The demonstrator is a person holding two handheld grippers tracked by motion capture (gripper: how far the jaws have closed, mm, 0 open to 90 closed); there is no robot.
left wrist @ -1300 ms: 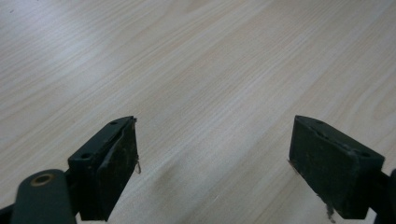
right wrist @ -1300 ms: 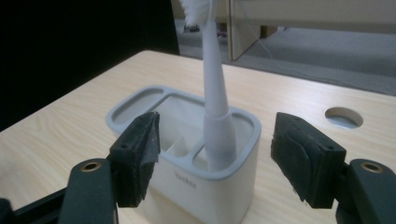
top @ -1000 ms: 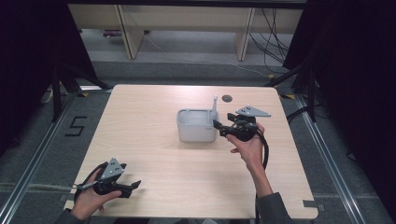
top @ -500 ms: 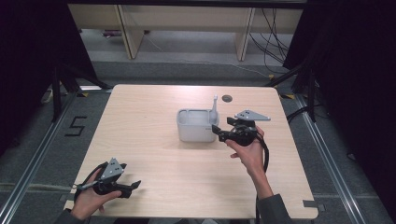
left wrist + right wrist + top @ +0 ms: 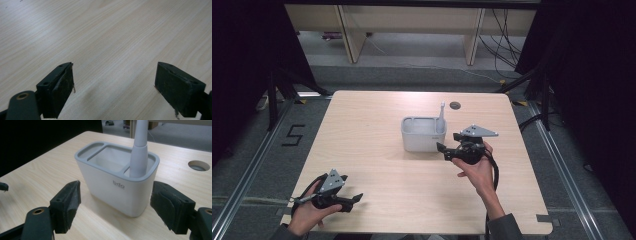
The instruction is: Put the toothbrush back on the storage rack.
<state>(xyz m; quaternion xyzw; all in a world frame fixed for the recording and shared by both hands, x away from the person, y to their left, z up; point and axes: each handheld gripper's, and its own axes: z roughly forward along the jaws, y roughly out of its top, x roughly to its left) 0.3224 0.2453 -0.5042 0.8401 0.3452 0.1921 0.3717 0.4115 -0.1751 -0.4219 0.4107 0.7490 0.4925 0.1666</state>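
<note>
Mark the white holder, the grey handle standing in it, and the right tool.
white holder (image 5: 110, 187), right gripper view, front wall.
grey handle (image 5: 138, 157), right gripper view, thick lower shaft.
right tool (image 5: 443, 150), high view, between its fingertips.

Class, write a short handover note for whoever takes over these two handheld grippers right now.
Right gripper: open, jaws just been opening, nothing between the pads, just short of the white plastic holder with grey rim.
Left gripper: open, empty, over bare wooden table.
Grey handled tool stands upright in the holder's end compartment.
Done: tool sits in holder.
Left: probably draw the right gripper clear.
</note>
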